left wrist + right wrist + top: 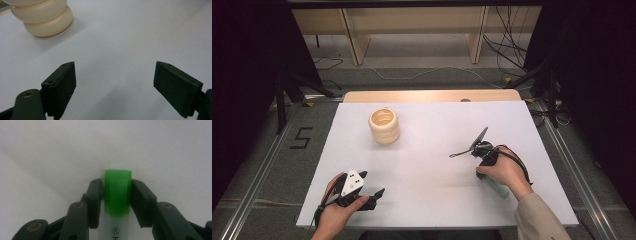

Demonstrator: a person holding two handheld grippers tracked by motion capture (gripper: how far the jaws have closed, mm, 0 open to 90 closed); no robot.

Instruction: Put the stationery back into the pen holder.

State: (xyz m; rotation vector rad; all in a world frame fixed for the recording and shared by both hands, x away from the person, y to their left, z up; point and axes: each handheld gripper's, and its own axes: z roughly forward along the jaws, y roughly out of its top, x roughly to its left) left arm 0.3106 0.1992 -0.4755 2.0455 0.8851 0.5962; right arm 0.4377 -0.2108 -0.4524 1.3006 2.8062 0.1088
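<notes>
Between the right gripper's (117, 202) fingers (94, 197) sits a green-capped marker (117, 195), clamped at the cap so that the white barrel runs back toward the hand; in the right gripper view both pads press flat against the cap's sides, closed as far as the cap allows. From the high view the right gripper (469, 148) is at the right middle of the white tabletop (427, 195), and the pale barrel end of the marker (498, 190) pokes out behind the hand toward the near right.

On the far left of the tabletop stands the cream ribbed holder (384, 125), upright, mouth open to the top. It lies well apart from the marker, to the left and farther away, so the marker's long axis, now lying roughly near-to-far and low, will probably have to be tipped upright before it can go down into that mouth.

At the near left edge the left gripper (381, 192) rests with its fingers (61, 82) spread wide and nothing between them; in its own view the holder (42, 18) sits up ahead to the left. It is the nearer hand to the holder, well placed to steady it.
</notes>
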